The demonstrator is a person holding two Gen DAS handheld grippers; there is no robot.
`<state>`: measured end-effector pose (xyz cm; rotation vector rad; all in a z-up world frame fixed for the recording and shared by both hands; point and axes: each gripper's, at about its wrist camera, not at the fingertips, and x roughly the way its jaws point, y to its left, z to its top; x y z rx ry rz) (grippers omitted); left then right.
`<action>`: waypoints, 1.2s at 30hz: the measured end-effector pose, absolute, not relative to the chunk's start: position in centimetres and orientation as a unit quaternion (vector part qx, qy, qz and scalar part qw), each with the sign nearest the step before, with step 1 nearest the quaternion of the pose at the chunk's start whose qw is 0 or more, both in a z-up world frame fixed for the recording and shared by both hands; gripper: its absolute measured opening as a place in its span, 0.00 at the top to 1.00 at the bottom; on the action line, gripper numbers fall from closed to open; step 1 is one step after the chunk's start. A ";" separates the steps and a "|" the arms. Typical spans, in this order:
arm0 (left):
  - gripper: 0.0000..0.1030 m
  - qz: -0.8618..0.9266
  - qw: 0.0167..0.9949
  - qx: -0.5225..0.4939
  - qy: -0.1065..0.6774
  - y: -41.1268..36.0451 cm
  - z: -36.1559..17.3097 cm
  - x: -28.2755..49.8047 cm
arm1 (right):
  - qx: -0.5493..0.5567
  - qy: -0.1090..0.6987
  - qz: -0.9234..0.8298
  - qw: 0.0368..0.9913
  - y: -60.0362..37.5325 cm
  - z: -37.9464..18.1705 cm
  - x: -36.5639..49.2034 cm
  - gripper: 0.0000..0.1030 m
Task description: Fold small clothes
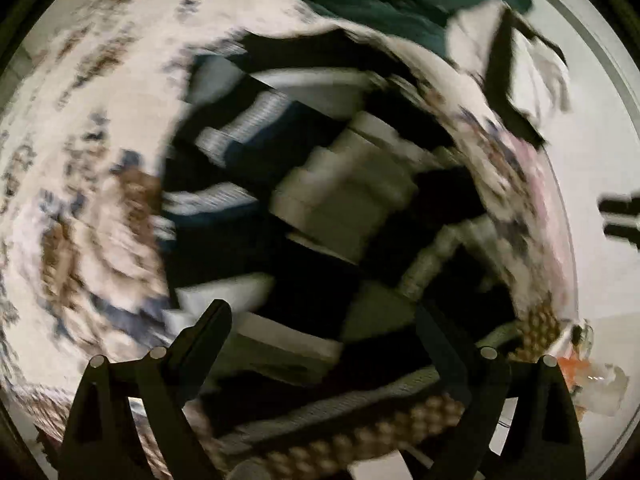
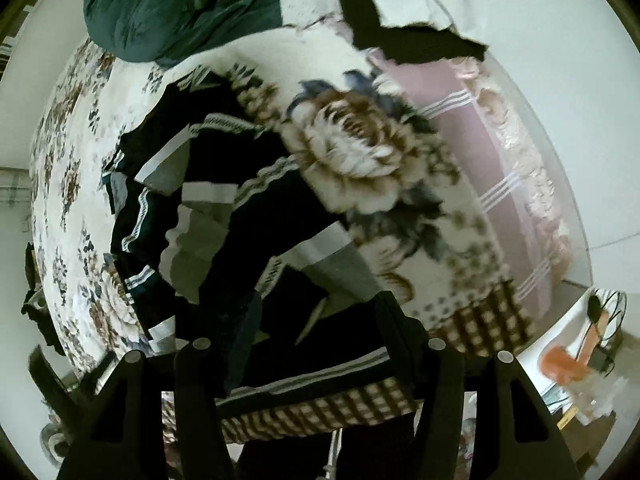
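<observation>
Fingers of both the left gripper [image 1: 324, 312] and the right gripper [image 2: 320, 304] stand apart, gripping nothing. Below and ahead of both lies the pile of dark striped clothes [image 2: 224, 220] on the flowered blanket [image 2: 360, 160], neither hand plainly nearer. Farthest off sits a green garment [image 2: 180, 8].

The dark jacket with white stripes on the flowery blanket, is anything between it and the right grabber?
Nothing visible. The right gripper hangs open straight above the dark striped jacket, which lies uncovered on the flowery blanket. The green garment sits off to the far side.
</observation>
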<state>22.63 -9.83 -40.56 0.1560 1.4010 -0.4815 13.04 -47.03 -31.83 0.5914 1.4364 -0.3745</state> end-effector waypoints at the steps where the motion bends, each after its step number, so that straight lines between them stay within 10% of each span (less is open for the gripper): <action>1: 0.09 -0.228 0.726 0.067 0.645 -11.6 -41.1 21.6 | 0.265 0.643 -0.169 0.698 -47.6 -32.0 13.1 0.40; 15: 0.10 -0.213 0.644 0.082 0.731 -33.7 -54.1 9.0 | 0.242 0.679 -0.111 0.684 -60.6 -39.5 19.3 0.40; 22: 0.86 -0.171 0.681 0.110 0.704 -34.9 -56.3 8.4 | 0.215 0.674 -0.053 0.705 -60.4 -42.0 27.2 0.40; 36: 0.90 -0.162 0.720 0.002 0.675 -28.0 -48.9 8.7 | 0.261 0.668 0.038 0.695 -53.9 -51.8 51.3 0.40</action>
